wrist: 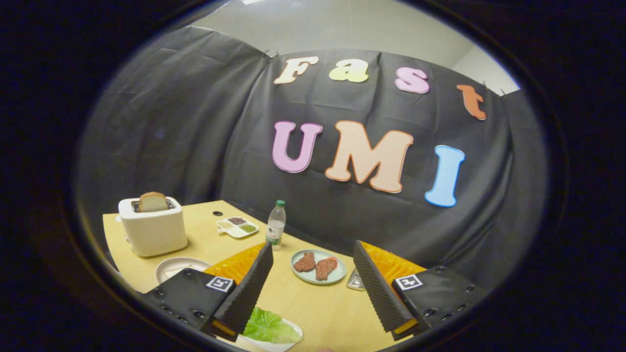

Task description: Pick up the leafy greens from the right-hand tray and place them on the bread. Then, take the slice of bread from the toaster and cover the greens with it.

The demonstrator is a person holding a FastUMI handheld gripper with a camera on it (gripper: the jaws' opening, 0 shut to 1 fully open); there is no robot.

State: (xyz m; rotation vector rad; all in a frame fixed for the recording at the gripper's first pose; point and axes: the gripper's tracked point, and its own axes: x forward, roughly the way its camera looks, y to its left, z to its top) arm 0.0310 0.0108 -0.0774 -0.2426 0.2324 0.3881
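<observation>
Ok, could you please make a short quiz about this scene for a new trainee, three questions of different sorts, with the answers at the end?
1. True or false: the tongs are shut on the leafy greens.
2. Where is the slice of bread? A) in the toaster B) on the plate with the meat pieces C) beside the bottle
3. Fill in: the small divided dish lies between the toaster and the ____.

Key:
1. False. The tongs stand open, with the greens low by one finger.
2. A
3. bottle
</observation>
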